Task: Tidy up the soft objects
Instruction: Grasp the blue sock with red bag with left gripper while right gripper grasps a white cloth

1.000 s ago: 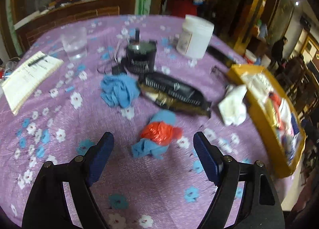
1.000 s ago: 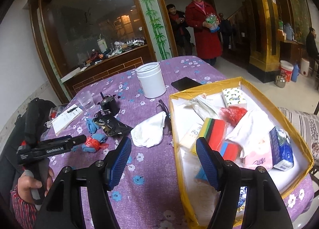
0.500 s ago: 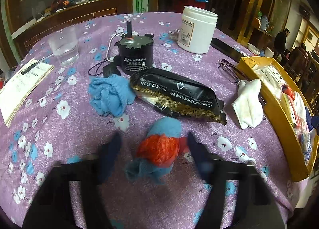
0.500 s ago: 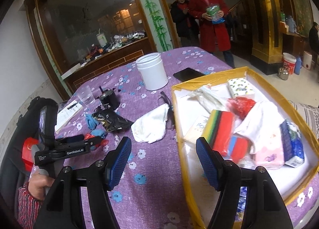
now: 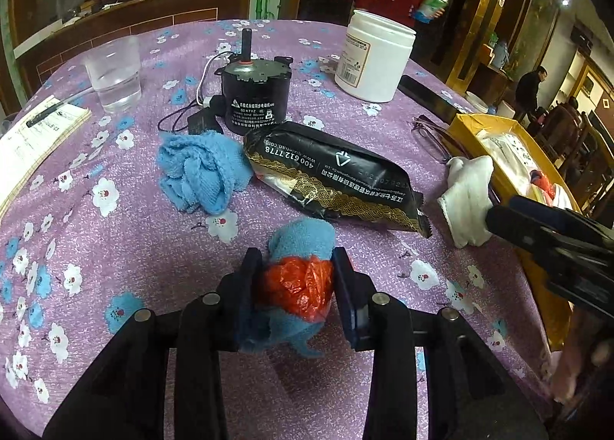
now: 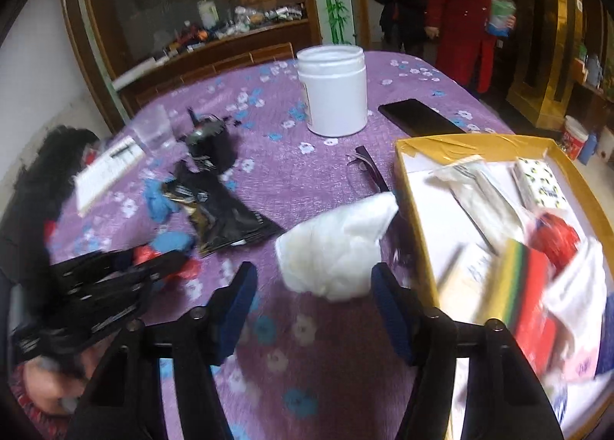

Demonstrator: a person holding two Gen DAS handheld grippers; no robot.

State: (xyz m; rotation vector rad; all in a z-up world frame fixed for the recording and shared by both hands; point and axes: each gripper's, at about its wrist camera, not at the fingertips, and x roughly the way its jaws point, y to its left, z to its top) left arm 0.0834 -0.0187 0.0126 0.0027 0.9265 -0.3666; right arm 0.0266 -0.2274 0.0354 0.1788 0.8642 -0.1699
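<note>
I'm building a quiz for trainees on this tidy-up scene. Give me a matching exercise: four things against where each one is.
1. blue and red bundle
2. white cloth
3. crumpled blue towel
4. striped sponge

a. inside the yellow box
b. beside the black snack bag
c. between the left gripper fingers
d. ahead of the open right gripper

Pairs: 1-c, 2-d, 3-b, 4-a

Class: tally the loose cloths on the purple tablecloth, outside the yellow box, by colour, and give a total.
Blue: 2, the crumpled blue cloth and the blue cloth with red plastic in the left tongs.
White: 1, the white cloth.
Total: 3
</note>
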